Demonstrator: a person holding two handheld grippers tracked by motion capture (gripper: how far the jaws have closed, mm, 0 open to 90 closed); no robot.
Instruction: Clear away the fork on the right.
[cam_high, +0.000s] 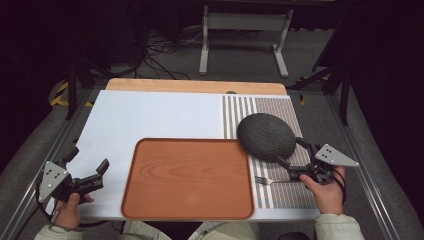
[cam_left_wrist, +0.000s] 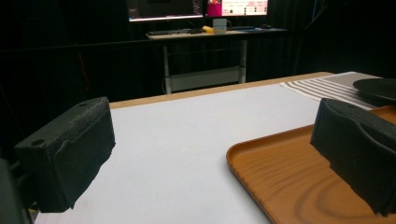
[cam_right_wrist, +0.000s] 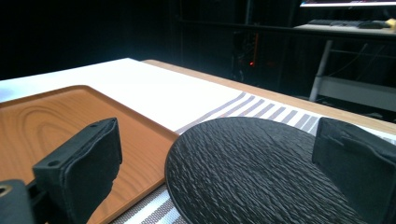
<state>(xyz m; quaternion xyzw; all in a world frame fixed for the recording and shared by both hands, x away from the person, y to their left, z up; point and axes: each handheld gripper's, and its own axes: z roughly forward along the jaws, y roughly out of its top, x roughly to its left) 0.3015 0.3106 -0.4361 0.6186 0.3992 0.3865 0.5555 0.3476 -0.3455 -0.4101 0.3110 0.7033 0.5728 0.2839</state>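
A round black textured plate (cam_high: 266, 136) lies on a striped placemat (cam_high: 287, 192), its left rim over the corner of a wooden tray (cam_high: 190, 177). My right gripper (cam_high: 292, 152) is open at the plate's near right rim. In the right gripper view the plate (cam_right_wrist: 252, 168) spreads between and ahead of the wide jaws of the right gripper (cam_right_wrist: 219, 172), with no pad pressing on it. A silver fork (cam_high: 272, 180) lies on the mat just left of that hand. My left gripper (cam_high: 90, 159) is held open over the white tabletop, left of the tray, with nothing between its jaws.
The white table surface (cam_high: 150, 117) stretches behind the tray, with a wooden strip (cam_high: 195, 86) along its far edge. Metal rails run down both sides of the table. In the left gripper view the tray (cam_left_wrist: 299, 186) sits at right and a desk with monitors (cam_left_wrist: 205, 28) stands beyond.
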